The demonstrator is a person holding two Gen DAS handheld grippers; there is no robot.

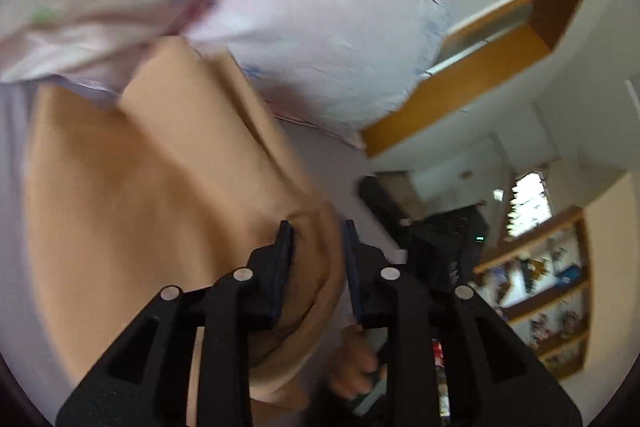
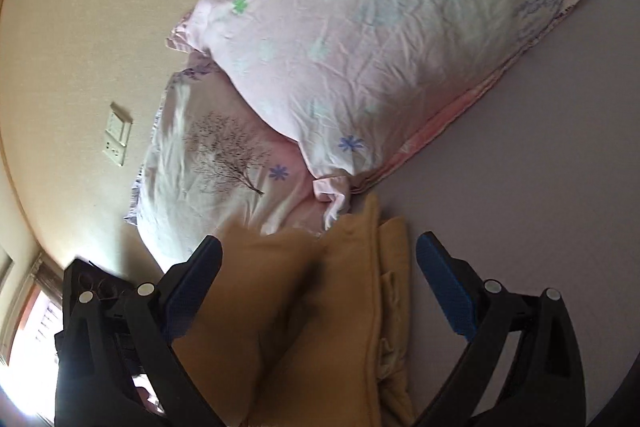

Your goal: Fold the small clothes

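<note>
A tan garment (image 1: pixel 160 187) lies partly folded on the grey-lilac bed sheet (image 1: pixel 344 163). My left gripper (image 1: pixel 318 233) is shut on a fold of the tan cloth, which bunches between its fingers. In the right wrist view the same tan garment (image 2: pixel 340 307) lies in folded layers between the wide-apart fingers of my right gripper (image 2: pixel 320 247), which is open and hovers just above it. The other gripper's black body (image 2: pixel 100 307) shows at lower left there.
Two pink floral pillows (image 2: pixel 360 47) lie at the head of the bed, touching the garment's far end. The sheet (image 2: pixel 540 147) extends to the right. A wall with a switch plate (image 2: pixel 118 137) is on the left. Wooden shelves (image 1: pixel 552 287) stand beyond the bed.
</note>
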